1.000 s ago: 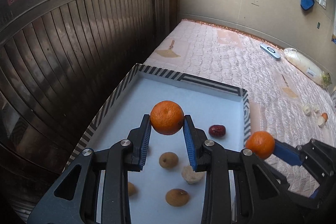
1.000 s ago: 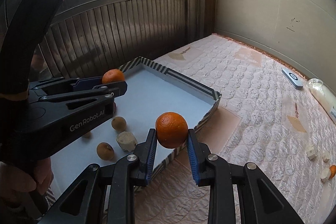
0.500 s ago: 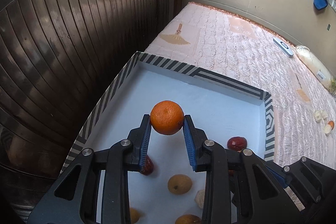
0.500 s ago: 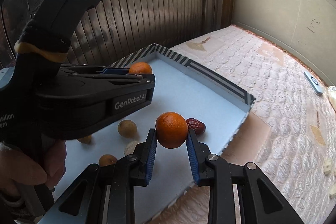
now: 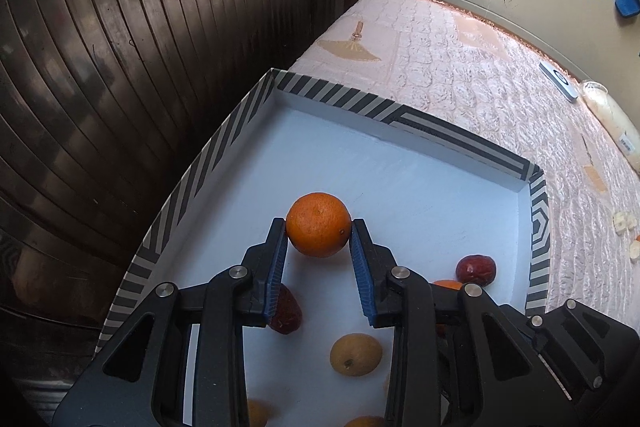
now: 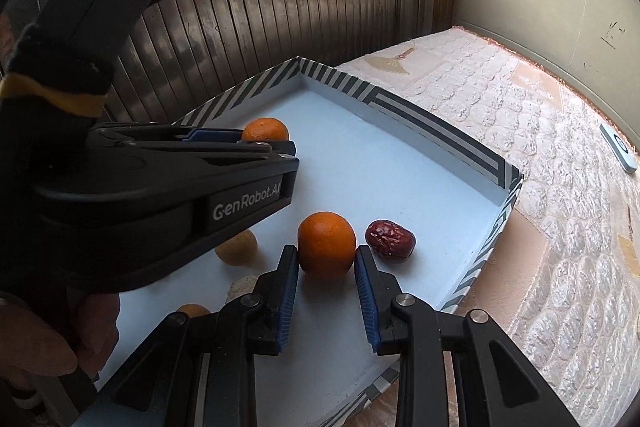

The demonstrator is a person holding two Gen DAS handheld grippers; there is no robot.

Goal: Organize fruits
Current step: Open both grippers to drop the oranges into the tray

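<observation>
My left gripper (image 5: 319,233) is shut on an orange (image 5: 319,225) low over the white floor of the striped-rim tray (image 5: 440,135). In the right wrist view the left gripper (image 6: 280,143) and its orange (image 6: 265,129) show at the left. My right gripper (image 6: 326,255) is shut on a second orange (image 6: 326,244) low over the tray floor (image 6: 400,187), beside a red date (image 6: 390,235). Whether either orange touches the floor I cannot tell.
In the tray lie two red dates (image 5: 476,269) (image 5: 286,311), tan round fruits (image 5: 355,354) (image 6: 237,247) and a pale lump (image 6: 243,285). The tray sits on a quilted mattress (image 5: 460,67) beside a dark slatted wall (image 5: 120,47). A remote (image 5: 558,81), a bottle (image 5: 608,115) and small bits (image 5: 624,223) lie on the mattress.
Both grippers have moved forward and down into the tray with their oranges. The right orange now sits next to the red date near the tray floor.
</observation>
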